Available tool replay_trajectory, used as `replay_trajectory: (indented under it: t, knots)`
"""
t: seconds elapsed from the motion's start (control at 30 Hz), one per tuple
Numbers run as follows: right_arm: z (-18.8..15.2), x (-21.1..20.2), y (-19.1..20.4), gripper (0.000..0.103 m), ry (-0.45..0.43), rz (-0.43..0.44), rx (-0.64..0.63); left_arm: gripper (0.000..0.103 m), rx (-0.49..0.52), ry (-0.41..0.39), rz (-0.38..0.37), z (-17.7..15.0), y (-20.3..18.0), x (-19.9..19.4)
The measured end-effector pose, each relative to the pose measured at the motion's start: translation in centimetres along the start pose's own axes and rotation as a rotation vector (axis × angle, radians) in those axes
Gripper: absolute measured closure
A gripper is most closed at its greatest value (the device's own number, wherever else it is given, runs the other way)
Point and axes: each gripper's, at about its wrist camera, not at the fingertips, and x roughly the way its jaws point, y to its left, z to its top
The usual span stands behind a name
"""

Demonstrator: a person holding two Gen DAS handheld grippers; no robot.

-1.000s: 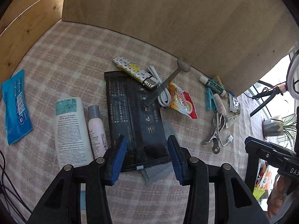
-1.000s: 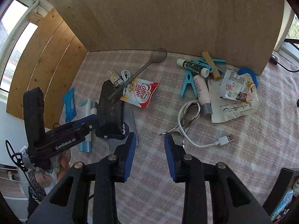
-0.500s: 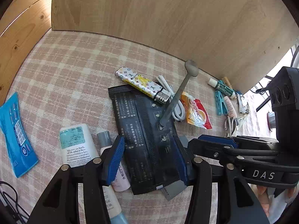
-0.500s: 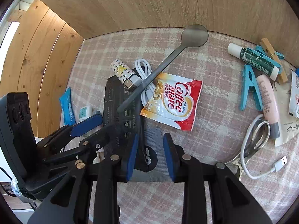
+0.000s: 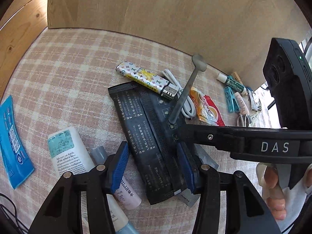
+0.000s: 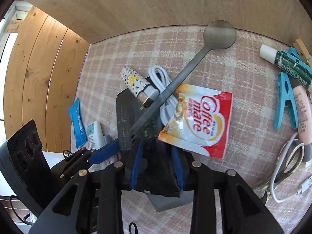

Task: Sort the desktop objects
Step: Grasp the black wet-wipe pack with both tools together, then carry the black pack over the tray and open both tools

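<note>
Straddling the black foil packet with the left gripper, jaws just narrowing, left pad clear of it. Crowded in since a second ago with the right gripper, jaws just widening over the same packet's near end, unclamped. Lying flat on checked cloth, under a matte grey spoon; beyond, glossy "Coffee mate" sachet, green "MENTHOLATUM" stick.

The right gripper covers part of the black packet. A grey pouch peeks out beneath, mostly hidden. At seven o'clock, the white tube runs under the fingers.
</note>
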Motion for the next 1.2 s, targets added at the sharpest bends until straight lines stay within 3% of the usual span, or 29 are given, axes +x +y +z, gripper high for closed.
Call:
replay_trajectory:
  t: [0.1,0.3,0.63,0.9,1.2]
  knots:
    - [-0.6,-0.1,1.0,0.069,-0.015,-0.051,-0.051,0.056,-0.002,-0.002,-0.003,-0.5,-0.9,0.2]
    - [-2.8,-1.8,0.1,0.07,-0.013,0.017,-0.016,0.058,-0.052,-0.024,-0.047,-2.4,-1.6,-0.8]
    - [-10.8,-7.7,-1.8,0.07,-0.072,0.018,0.006,0.059,0.007,-0.045,-0.078,-7.0,-6.5,-4.2]
    - [-18.9,-15.4,-6.2,0.07,-0.216,0.007,0.093,0.059,0.132,-0.04,-0.143,-11.5,-14.6,-6.4]
    - [-29.5,-24.5,-15.5,0.07,-0.372,-0.017,0.297,0.059,0.345,0.033,-0.254,-16.5,-27.2,-5.5]
